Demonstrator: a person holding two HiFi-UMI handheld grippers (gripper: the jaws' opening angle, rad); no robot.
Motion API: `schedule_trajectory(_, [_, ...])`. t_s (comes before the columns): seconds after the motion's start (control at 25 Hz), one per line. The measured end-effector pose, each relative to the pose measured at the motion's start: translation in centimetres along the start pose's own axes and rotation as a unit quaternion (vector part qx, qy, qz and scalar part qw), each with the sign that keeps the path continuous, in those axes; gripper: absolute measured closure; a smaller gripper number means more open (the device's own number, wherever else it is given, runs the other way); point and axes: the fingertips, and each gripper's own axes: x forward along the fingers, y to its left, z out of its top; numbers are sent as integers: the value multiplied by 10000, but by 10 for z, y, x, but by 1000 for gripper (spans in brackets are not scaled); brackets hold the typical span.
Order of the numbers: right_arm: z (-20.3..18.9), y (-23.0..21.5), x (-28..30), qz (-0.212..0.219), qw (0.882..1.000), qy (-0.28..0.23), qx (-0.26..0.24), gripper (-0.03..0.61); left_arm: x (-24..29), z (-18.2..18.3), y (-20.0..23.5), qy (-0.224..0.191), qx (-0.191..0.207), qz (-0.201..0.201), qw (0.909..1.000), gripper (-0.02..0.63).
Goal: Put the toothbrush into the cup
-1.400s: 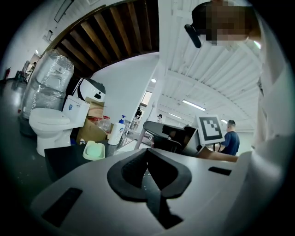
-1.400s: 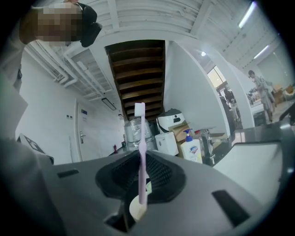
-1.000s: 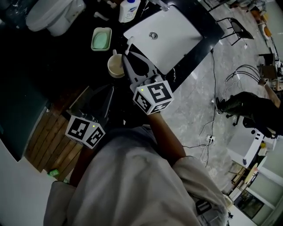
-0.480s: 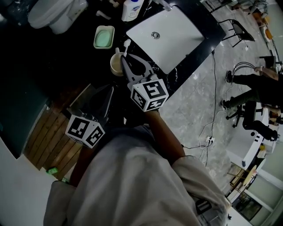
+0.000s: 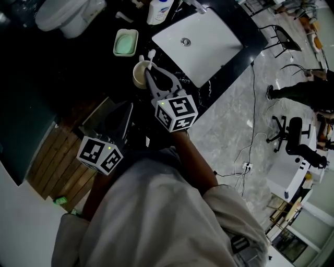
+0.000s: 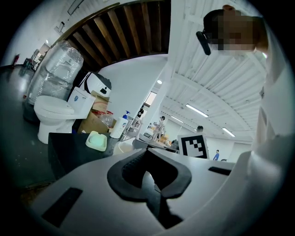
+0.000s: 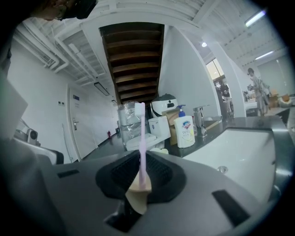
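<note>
Pale pink toothbrush [image 7: 142,152], white at the head, against the grey right claw [image 7: 139,186] and a cream cup [image 5: 139,77]. The left claw [image 6: 148,179] is the same grey, with black pads, and both carry marker cubes [image 5: 176,113] patterned in black-and-white squares. On the black bench [image 5: 249,32]: a mint-green soap dish [image 5: 126,43], a white sink [image 5: 209,47] and a white bottle [image 7: 186,131] with blue pump and label. Elsewhere, a white toilet [image 5: 62,15], brown wooden planks [image 5: 55,167] and a grey marbled floor [image 5: 235,114].
</note>
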Motion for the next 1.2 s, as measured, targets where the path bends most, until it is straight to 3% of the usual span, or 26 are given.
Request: schedule_trajectory(1.2, [-13, -3, -7, -262, 9995, 135, -142, 525, 1, -9, 2, 51, -131, -16, 9999, 604])
